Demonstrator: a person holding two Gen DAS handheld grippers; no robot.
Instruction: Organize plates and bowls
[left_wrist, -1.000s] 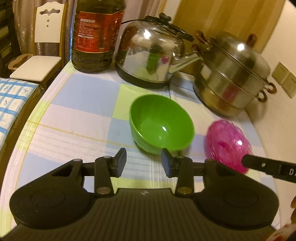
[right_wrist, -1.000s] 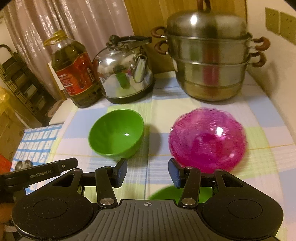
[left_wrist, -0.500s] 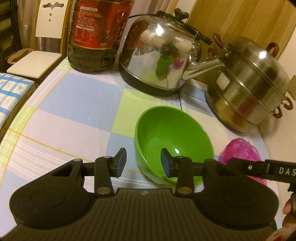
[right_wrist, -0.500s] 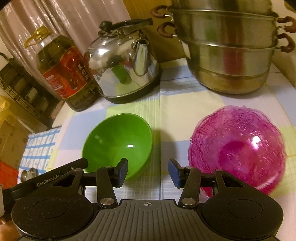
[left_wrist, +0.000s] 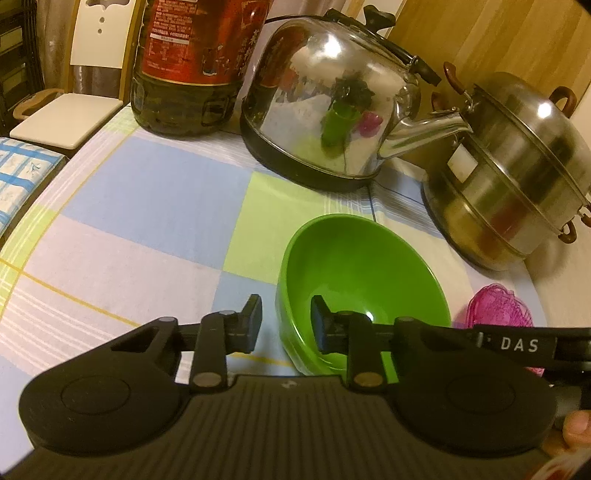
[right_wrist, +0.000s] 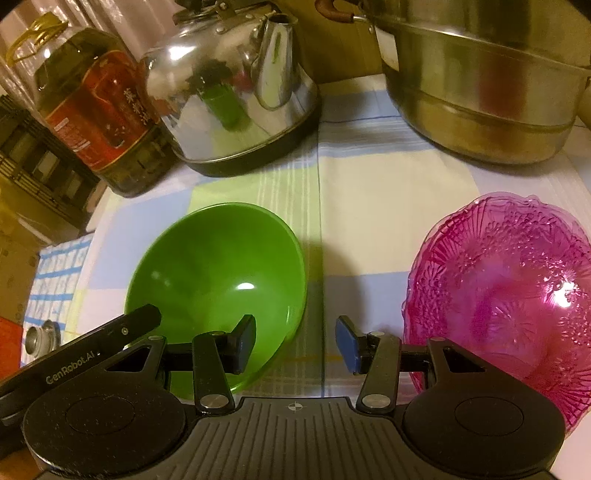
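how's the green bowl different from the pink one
The green bowl is opaque, smooth and deep; the pink bowl is translucent, with an embossed pattern and a wavy rim, and looks shallower. The left gripper straddles the green bowl's rim, while the pink bowl is ungripped. Both sit upright on the checked tablecloth.

left hand-held gripper jaws parted, right hand-held gripper jaws parted wider

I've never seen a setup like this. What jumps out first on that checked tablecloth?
Two bright bowls: a green bowl near the middle and a pink patterned glass bowl to its right, apart from it. Behind them stand a shiny kettle, an oil bottle on its left and a steel steamer pot on its right. The open left gripper straddles the green bowl's near rim.
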